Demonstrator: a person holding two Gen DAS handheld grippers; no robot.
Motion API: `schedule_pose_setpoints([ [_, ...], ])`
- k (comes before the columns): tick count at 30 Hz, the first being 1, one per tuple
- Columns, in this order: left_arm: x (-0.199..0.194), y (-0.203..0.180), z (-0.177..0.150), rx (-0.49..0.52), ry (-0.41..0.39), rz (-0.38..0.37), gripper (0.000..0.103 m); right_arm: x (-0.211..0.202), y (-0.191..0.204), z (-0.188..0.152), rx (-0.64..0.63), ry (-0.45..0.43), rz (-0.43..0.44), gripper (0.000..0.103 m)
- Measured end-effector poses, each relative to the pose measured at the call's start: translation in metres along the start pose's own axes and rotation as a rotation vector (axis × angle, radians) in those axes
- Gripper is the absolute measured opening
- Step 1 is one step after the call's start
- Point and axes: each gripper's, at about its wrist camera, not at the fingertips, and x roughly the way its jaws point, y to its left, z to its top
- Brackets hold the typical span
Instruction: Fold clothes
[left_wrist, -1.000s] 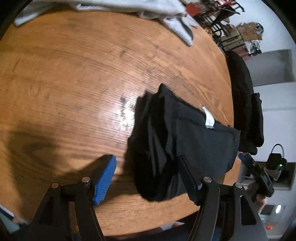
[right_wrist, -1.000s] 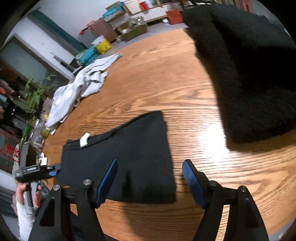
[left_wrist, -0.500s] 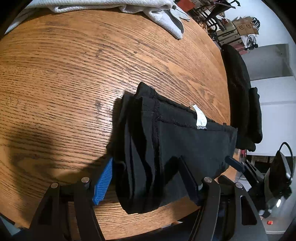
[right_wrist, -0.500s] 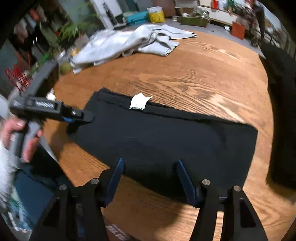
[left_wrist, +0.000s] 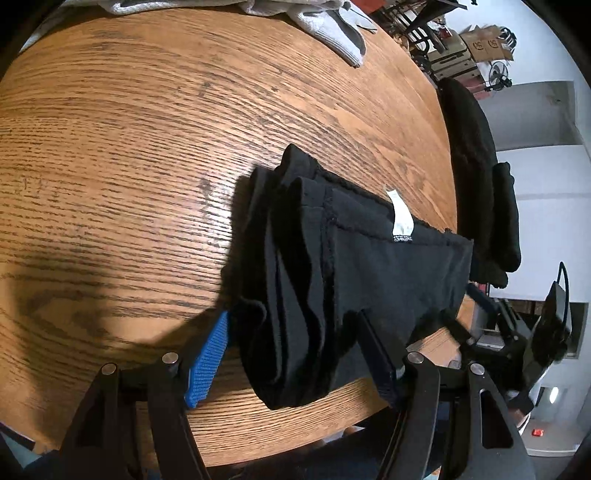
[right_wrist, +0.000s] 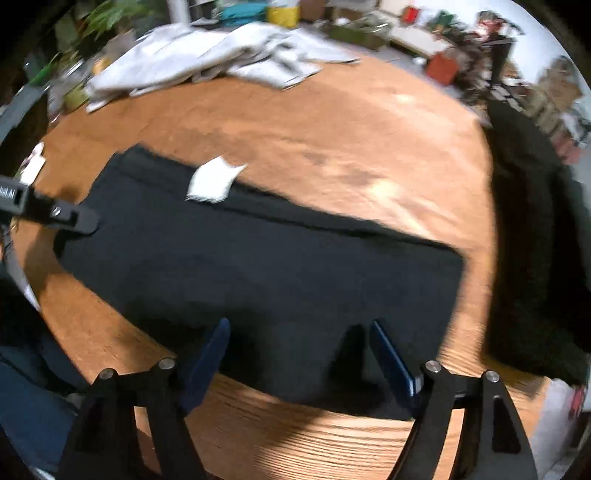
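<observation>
A black garment (left_wrist: 369, 266) lies folded into a long strip on the round wooden table (left_wrist: 129, 166), a white label (left_wrist: 400, 221) at its far edge. My left gripper (left_wrist: 291, 315) is open and straddles the bunched left end; whether its pads touch the cloth I cannot tell. In the right wrist view the garment (right_wrist: 258, 258) runs across the middle with its label (right_wrist: 214, 181) up. My right gripper (right_wrist: 298, 323) hangs over the near long edge, its jaws opening, cloth below and between the blue pads without being pinched. The left gripper (right_wrist: 55, 214) shows at the strip's left end.
A heap of light grey clothes (right_wrist: 207, 55) lies at the table's far side. A thick black fleece pile (right_wrist: 528, 240) sits at the right edge, close to the strip's right end. The table's near rim (right_wrist: 295, 424) runs just below my right fingers. Room clutter stands beyond.
The left gripper closed in until the garment's end lay between its fingers. The right gripper rolled and swung from the strip's end round to its long near edge, and its jaws widened.
</observation>
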Motion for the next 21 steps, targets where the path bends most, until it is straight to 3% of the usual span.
schedule_pose_setpoints([
  [5,0.002,-0.002,0.004,0.004,-0.021,-0.005,0.07,0.002,-0.035,0.002,0.159,0.03,0.016,0.084],
  [8,0.003,-0.004,0.006,0.005,-0.027,-0.008,0.071,0.006,-0.02,0.008,0.158,0.042,0.08,0.084],
  [12,0.005,-0.006,0.007,-0.005,-0.032,-0.019,0.077,0.012,0.005,0.028,0.141,0.048,0.046,0.086],
  [18,0.007,-0.007,0.008,0.004,-0.037,-0.03,0.077,0.044,0.004,0.031,0.185,0.105,-0.016,0.103],
  [21,0.006,-0.007,0.007,0.009,-0.038,-0.037,0.077,0.031,-0.006,0.032,0.242,0.099,0.014,0.093],
])
